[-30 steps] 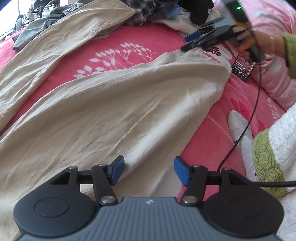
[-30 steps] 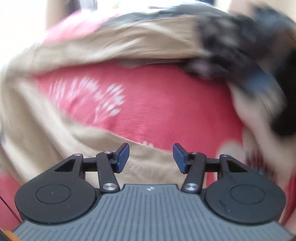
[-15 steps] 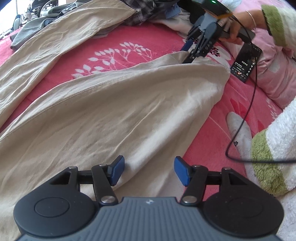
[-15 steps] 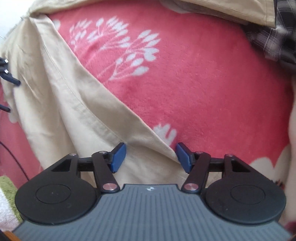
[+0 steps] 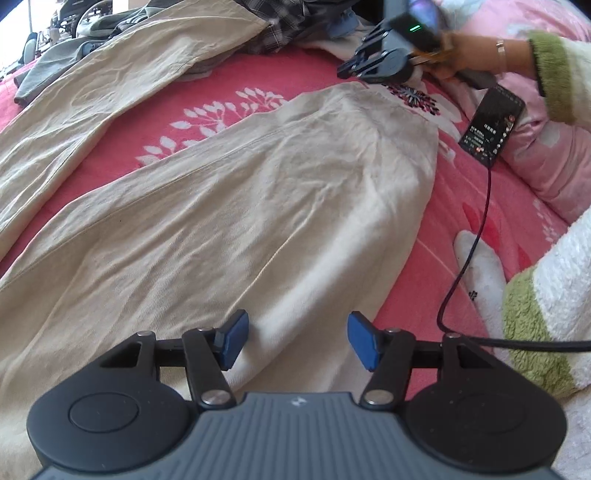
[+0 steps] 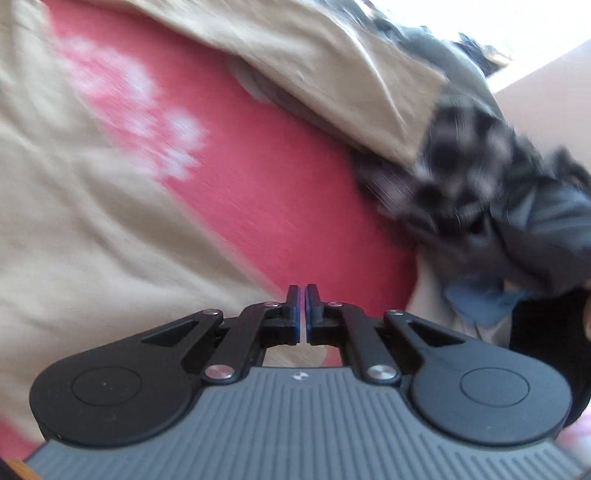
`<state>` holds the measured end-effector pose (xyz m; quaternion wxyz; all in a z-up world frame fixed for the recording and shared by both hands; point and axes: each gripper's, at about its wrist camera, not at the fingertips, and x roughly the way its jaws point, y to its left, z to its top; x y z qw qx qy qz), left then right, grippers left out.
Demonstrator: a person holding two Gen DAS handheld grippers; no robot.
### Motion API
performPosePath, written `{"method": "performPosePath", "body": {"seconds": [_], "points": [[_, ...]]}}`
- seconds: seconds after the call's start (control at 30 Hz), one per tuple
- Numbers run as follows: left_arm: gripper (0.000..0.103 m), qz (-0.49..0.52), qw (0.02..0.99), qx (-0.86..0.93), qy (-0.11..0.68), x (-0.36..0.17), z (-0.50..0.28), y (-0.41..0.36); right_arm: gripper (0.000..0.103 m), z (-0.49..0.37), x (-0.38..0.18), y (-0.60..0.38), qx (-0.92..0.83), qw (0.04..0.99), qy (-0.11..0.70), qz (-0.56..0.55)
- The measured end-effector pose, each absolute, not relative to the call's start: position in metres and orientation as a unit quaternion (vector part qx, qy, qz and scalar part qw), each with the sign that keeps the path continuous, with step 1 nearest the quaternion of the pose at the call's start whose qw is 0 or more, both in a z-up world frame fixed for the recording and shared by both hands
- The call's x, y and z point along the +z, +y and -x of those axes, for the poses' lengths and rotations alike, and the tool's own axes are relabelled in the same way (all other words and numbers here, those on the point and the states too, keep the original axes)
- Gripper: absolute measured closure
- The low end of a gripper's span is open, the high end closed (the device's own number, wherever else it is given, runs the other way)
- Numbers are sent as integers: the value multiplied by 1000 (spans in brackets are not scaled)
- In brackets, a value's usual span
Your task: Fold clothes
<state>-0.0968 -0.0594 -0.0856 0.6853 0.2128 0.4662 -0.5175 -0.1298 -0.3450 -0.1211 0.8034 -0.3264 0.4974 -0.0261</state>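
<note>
Beige trousers point(image 5: 258, 206) lie spread on a red flowered bedspread point(image 5: 229, 74), with the second leg point(image 5: 110, 92) running up to the left. My left gripper point(image 5: 297, 343) hangs open just over the near leg, with cloth lying below its blue pads point(image 5: 232, 343) and nothing pinched. In the left wrist view my right gripper point(image 5: 347, 72), held by a hand, hovers just past the near leg's far corner. In its own blurred view the right gripper point(image 6: 303, 295) is shut. I see no cloth between the pads, and the trousers point(image 6: 92, 221) lie below and to the left.
A pile of dark and checked clothes point(image 5: 284, 26) sits at the far end point(image 6: 461, 177). A phone point(image 5: 491, 125) with a black cable point(image 5: 480, 229) lies at the right beside a pink pillow point(image 5: 554, 158). A white sock point(image 5: 480, 269) and a fluffy green-and-white sleeve point(image 5: 546, 295) are near right.
My right gripper has gone from open to shut and has rolled. It has shifted from the trouser corner towards the clothes pile. The left gripper has stayed put.
</note>
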Motion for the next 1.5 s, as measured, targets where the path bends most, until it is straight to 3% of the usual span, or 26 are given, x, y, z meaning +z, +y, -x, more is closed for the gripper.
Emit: {"method": "performPosePath", "body": {"seconds": [0.1,0.33,0.53,0.67,0.8,0.93,1.1,1.23,1.33,1.5], "points": [[42,-212,688,-514,466,-84,99,-58,102,120,-141,-373,-82,802,509,302],[39,-201,690,-509,474,-87,97,-57,99,166,-64,-407,-50,889,455,24],[37,-185,695,-495,488,-83,94,-62,100,178,-117,-421,-68,839,534,-85],[37,-169,708,-477,493,-76,99,-50,94,184,-92,-406,-182,841,508,33],[36,-175,714,-465,493,-75,103,-43,93,193,-62,-373,-4,885,464,-34],[36,-169,719,-452,500,-73,105,-34,83,204,-71,-335,138,871,466,-65],[36,-159,727,-422,518,-66,109,-7,82,231,-94,-354,58,852,519,-37],[36,-133,744,-360,546,-57,116,43,80,255,-75,-371,-95,827,553,43],[36,-97,771,-308,549,-46,127,89,79,262,-52,-354,-70,849,522,38],[34,-8,809,-209,550,-42,144,159,76,242,-22,-260,120,884,443,88]]}}
